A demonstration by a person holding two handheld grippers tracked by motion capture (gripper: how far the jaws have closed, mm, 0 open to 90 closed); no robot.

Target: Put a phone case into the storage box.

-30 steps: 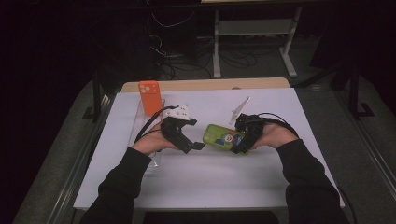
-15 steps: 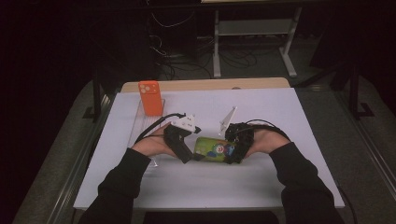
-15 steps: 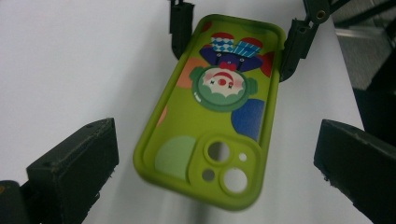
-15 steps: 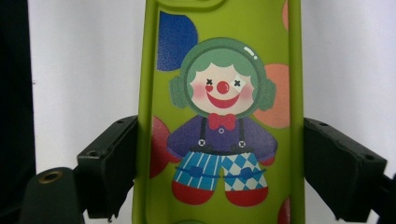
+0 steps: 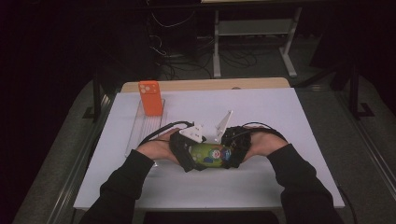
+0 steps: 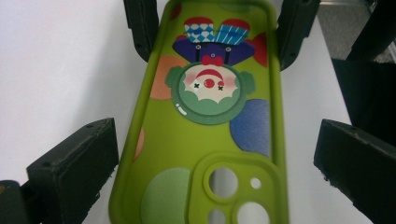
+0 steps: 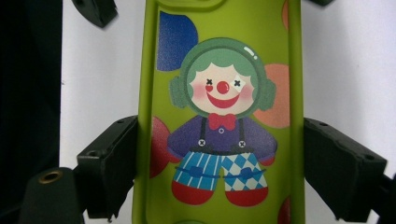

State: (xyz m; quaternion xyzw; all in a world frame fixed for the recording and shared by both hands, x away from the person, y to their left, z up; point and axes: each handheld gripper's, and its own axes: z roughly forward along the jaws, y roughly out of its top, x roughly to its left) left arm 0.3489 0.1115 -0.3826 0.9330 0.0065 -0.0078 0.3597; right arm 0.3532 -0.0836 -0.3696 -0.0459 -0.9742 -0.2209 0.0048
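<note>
Green case (image 5: 209,155): soft-looking phone case, lime, inner face up, lying lengthwise between both hands at the near middle of the counter (image 5: 280,116); on the surface or just above it, hard to tell.
Print: clown with green hair, red nose, purple shirt, blue checked trousers, ringed by flat coloured discs in orange, blue and red.
Shape: long rounded rectangle with a raised rim all round; at 1 end a raised square block with 3 round camera holes plus 1 small hole.
Texture: matte, rubbery, likely silicone; walls thin enough to flex under a squeeze.
Right tool (image 7: 219,163): black padded jaws pressed on both long rims at the clown's-legs end, holding the case across its width.
Left tool (image 6: 210,154): jaws wide, astride the camera-hole end; near one close to the rim, the other clear of it with white counter showing in the gap; no squeeze yet.
Step in hand: probably bringing a second grip to the case, with the right tool carrying it.
Next move: closing the left jaws squarely on the 2 side rims, gently, to avoid buckling the walls; keeping both tools level to prevent twist.
Orange phone (image 5: 150,98): glossy hard slab, upright at the back left, well apart from the case.
Clear tray (image 5: 140,130): see-through ribbed plastic under and in front of the phone.
Counter: flat white sheet, smooth.
</note>
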